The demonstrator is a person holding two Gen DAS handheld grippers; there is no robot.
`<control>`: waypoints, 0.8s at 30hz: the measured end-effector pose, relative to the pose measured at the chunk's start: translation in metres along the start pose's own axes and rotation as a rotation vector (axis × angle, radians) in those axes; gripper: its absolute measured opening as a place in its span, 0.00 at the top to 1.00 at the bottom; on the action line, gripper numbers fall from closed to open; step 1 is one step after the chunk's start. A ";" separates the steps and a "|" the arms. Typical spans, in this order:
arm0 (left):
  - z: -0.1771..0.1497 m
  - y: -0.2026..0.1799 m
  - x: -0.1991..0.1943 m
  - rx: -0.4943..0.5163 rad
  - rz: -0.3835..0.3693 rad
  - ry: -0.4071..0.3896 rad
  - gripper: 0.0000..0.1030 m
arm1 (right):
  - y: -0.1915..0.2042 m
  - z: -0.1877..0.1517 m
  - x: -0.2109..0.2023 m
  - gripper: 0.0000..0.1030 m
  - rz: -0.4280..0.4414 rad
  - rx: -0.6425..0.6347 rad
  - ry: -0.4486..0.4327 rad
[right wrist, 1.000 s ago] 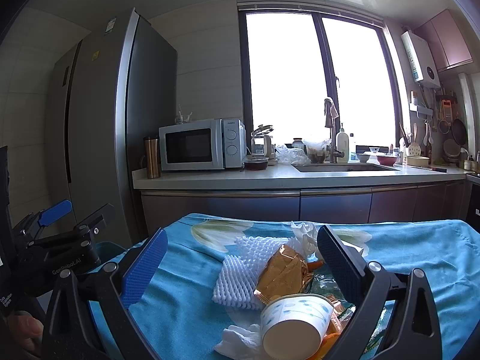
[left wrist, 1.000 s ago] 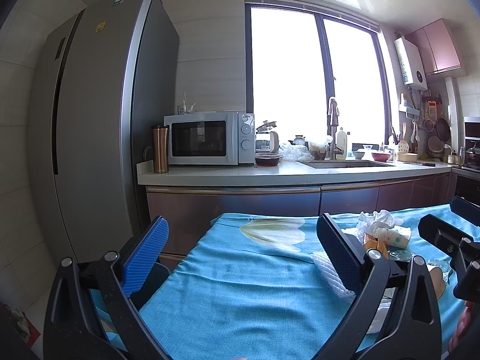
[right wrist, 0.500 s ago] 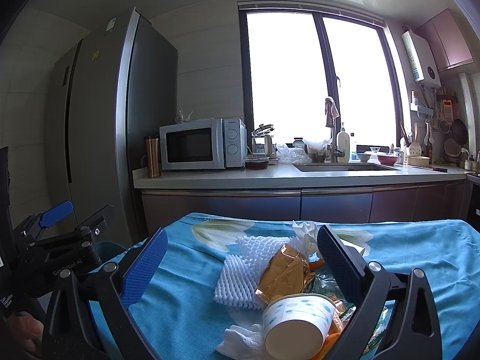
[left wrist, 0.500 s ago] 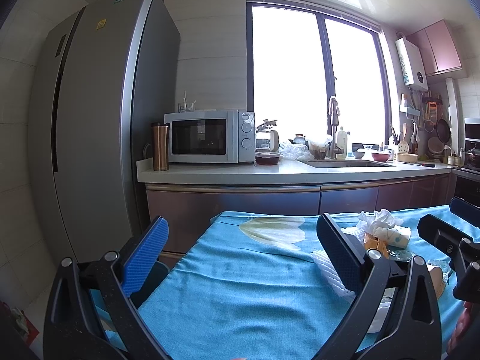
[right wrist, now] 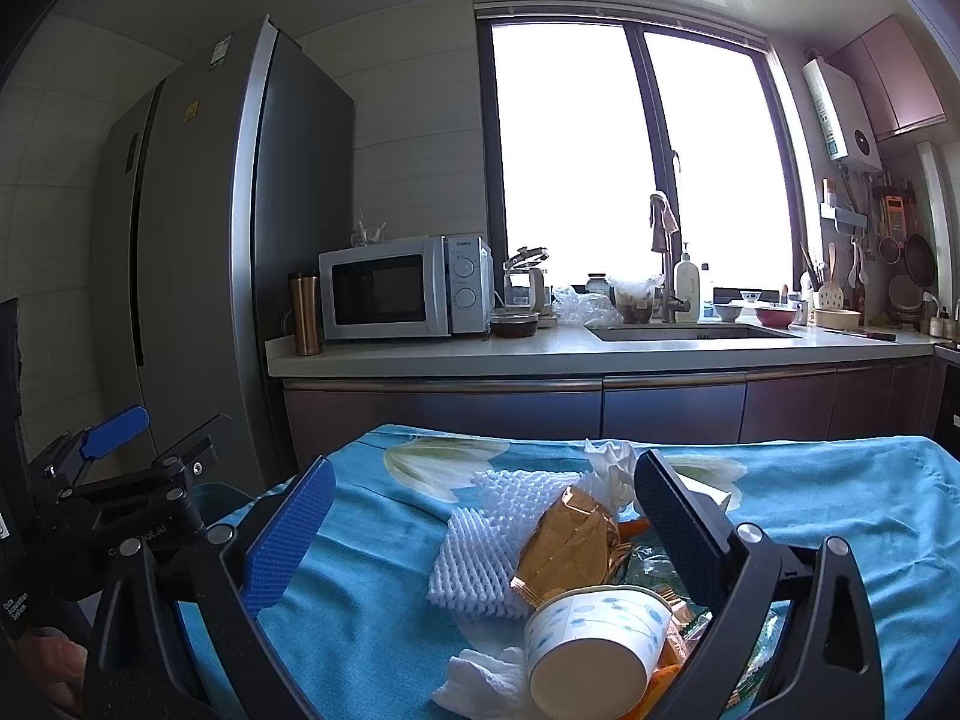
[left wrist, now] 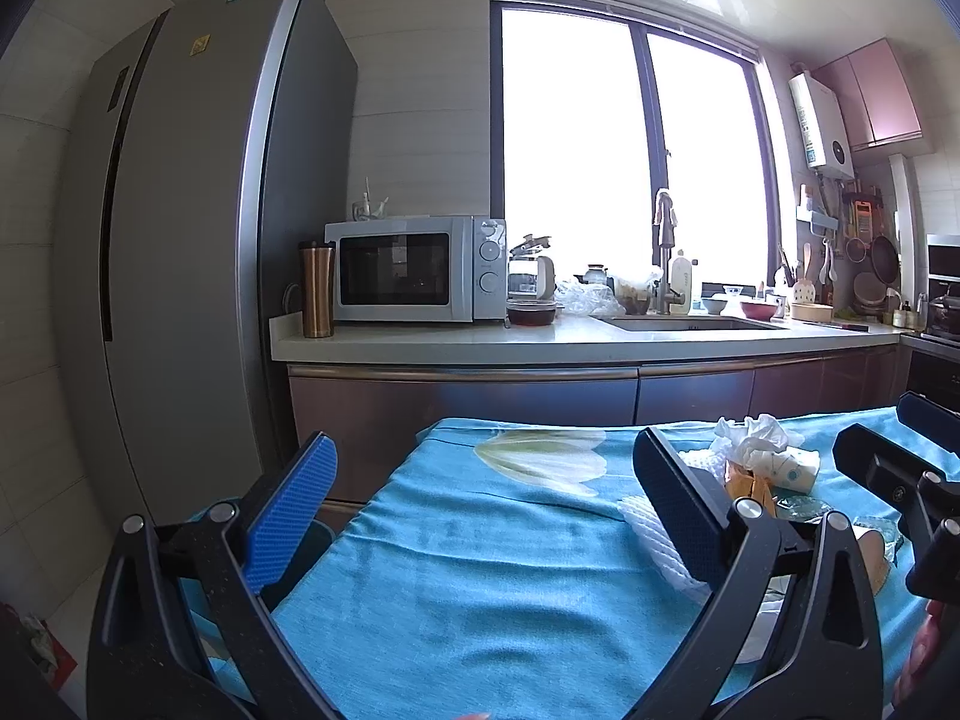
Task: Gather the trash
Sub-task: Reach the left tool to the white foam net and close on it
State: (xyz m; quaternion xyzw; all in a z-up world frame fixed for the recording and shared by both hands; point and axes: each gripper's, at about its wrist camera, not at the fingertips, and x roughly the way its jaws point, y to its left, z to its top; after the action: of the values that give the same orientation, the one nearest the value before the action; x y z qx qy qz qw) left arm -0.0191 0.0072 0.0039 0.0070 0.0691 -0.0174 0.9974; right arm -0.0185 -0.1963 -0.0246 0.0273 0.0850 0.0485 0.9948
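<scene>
A heap of trash lies on a table under a turquoise cloth [right wrist: 372, 618]. In the right wrist view it holds a paper cup on its side [right wrist: 591, 642], a gold foil wrapper [right wrist: 570, 546], white foam fruit netting [right wrist: 480, 552] and crumpled white tissue [right wrist: 612, 468]. My right gripper [right wrist: 483, 525] is open and empty, its jaws wide either side of the heap, just above it. My left gripper [left wrist: 486, 501] is open and empty over bare cloth [left wrist: 480, 570] to the left of the heap, whose tissue [left wrist: 759, 444] shows at the right.
Beyond the table stands a kitchen counter [right wrist: 540, 354] with a microwave [right wrist: 396, 288], a copper tumbler [right wrist: 305, 315] and a sink [right wrist: 690, 333]. A tall grey fridge [right wrist: 198, 252] stands at the left. A teal bin rim [right wrist: 219, 495] shows beside the table's left edge.
</scene>
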 end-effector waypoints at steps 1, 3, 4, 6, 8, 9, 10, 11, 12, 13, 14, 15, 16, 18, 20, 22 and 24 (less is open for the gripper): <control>0.000 0.000 0.000 -0.001 -0.001 0.002 0.05 | 0.000 0.000 0.000 0.06 0.000 0.000 0.000; -0.001 0.000 0.001 -0.003 -0.001 0.005 0.05 | 0.000 0.000 0.000 0.06 -0.001 0.000 -0.001; -0.001 0.000 0.001 -0.001 -0.002 0.004 0.05 | 0.000 0.000 0.000 0.06 -0.001 0.001 0.000; -0.001 -0.001 0.002 0.002 -0.002 0.003 0.05 | -0.001 0.000 0.001 0.06 0.001 0.005 0.000; -0.001 -0.002 0.002 0.005 -0.010 0.006 0.05 | -0.002 0.000 0.001 0.06 0.001 0.006 0.002; -0.002 -0.003 0.003 0.007 -0.012 0.007 0.05 | -0.002 0.000 0.001 0.06 0.001 0.006 0.002; -0.002 -0.004 0.003 0.009 -0.018 0.011 0.05 | -0.002 0.000 0.001 0.06 0.000 0.006 0.003; -0.003 -0.005 0.004 0.011 -0.027 0.017 0.05 | -0.003 -0.001 0.001 0.06 -0.002 0.005 0.003; -0.003 -0.006 0.005 0.012 -0.039 0.023 0.05 | -0.004 -0.001 0.001 0.06 -0.005 0.003 0.004; -0.004 -0.008 0.005 0.015 -0.055 0.031 0.05 | -0.005 -0.001 0.001 0.06 -0.008 0.002 0.006; -0.006 -0.011 0.007 0.022 -0.072 0.043 0.05 | -0.008 -0.002 0.002 0.06 -0.012 0.005 0.009; -0.007 -0.014 0.009 0.027 -0.091 0.057 0.05 | -0.011 -0.002 0.002 0.06 -0.017 0.009 0.013; -0.008 -0.016 0.011 0.031 -0.111 0.072 0.05 | -0.015 -0.003 0.003 0.06 -0.025 0.014 0.018; -0.011 -0.021 0.014 0.040 -0.142 0.093 0.05 | -0.023 -0.004 0.003 0.06 -0.038 0.024 0.030; -0.015 -0.030 0.017 0.061 -0.201 0.118 0.05 | -0.032 -0.006 0.003 0.06 -0.055 0.031 0.041; -0.018 -0.040 0.018 0.082 -0.262 0.136 0.05 | -0.043 -0.008 0.003 0.06 -0.068 0.045 0.056; -0.022 -0.052 0.018 0.114 -0.322 0.151 0.05 | -0.054 -0.012 0.003 0.06 -0.078 0.066 0.078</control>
State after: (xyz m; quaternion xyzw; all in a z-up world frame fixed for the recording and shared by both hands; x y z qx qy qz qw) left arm -0.0063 -0.0455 -0.0212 0.0536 0.1427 -0.1801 0.9718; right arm -0.0123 -0.2491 -0.0403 0.0551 0.1263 0.0077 0.9904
